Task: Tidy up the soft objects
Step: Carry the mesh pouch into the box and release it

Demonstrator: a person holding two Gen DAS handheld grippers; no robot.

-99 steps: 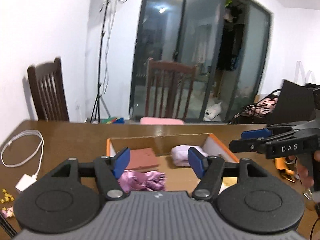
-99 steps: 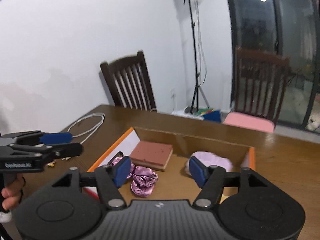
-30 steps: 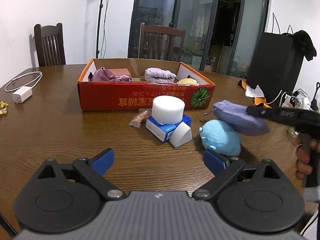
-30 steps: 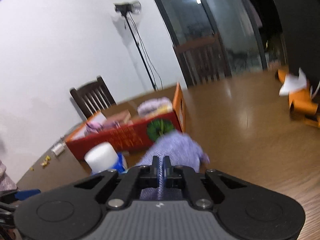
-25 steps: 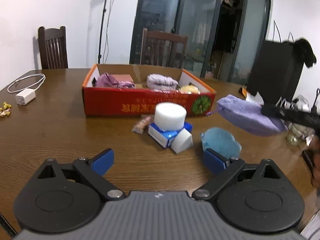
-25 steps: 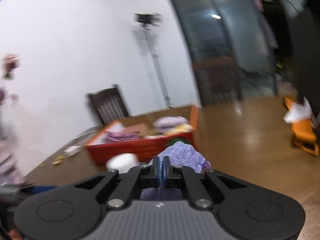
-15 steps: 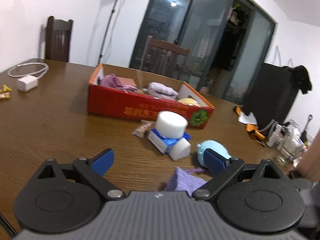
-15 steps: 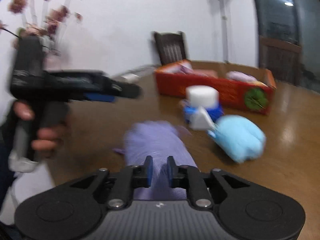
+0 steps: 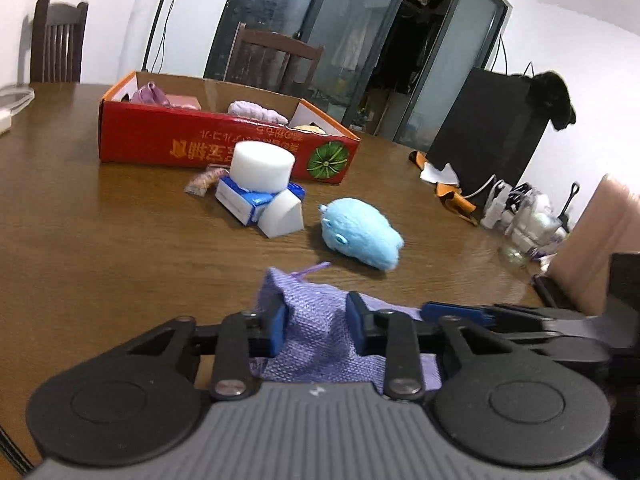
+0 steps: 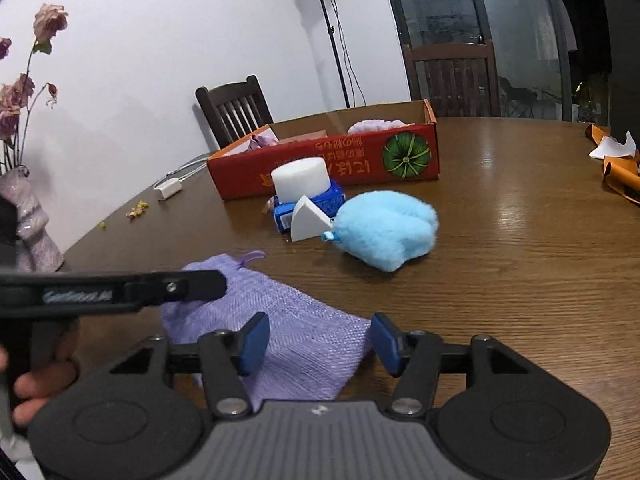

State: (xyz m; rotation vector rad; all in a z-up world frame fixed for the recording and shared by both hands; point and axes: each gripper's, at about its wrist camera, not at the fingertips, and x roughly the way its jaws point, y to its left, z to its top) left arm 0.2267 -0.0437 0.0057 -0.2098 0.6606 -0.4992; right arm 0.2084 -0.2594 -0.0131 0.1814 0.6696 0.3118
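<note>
Handover under way: purple mesh pouch (image 9: 316,332) now lies on the counter (image 9: 120,248). Left gripper (image 9: 316,326) fingers closing onto it; right gripper (image 10: 318,342) fingers opening, pouch released. Next likely the red box (image 9: 224,136).

Left wrist view: low over the tabletop (image 9: 100,248), looking along its own tool (image 9: 316,326) toward the glass doors; red box (image 9: 224,148) mid-distance. Right wrist view: equally low, faces the white wall and a chair (image 10: 232,114), crossing in from the other side. Shared: purple mesh pouch (image 10: 280,328) close under both lenses, blue plush (image 9: 360,234), box, each other's tool.
</note>
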